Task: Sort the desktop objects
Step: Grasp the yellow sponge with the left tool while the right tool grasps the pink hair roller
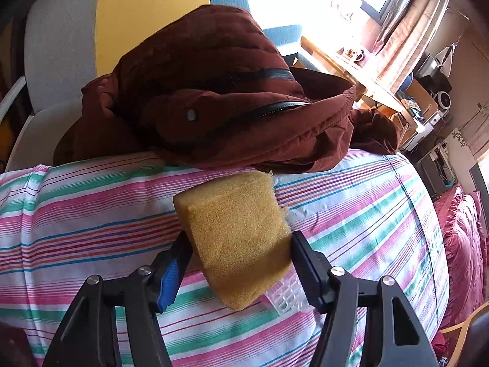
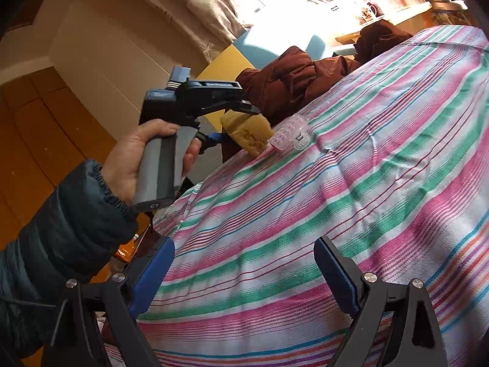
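One sponge (image 1: 238, 232) in left claw (image 1: 240, 258), jacket (image 1: 214, 91) beyond

My left claw (image 1: 241, 241) is black with blue pads (image 1: 169, 278) and silver screws; my grey handle (image 2: 160, 171), dark quilted sleeve (image 2: 58, 229) elastic-cuffed

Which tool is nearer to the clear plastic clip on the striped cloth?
Left. The left tool, shut on the yellow sponge, is right over the clear plastic clip. The right tool is open and empty, well back across the striped cloth.
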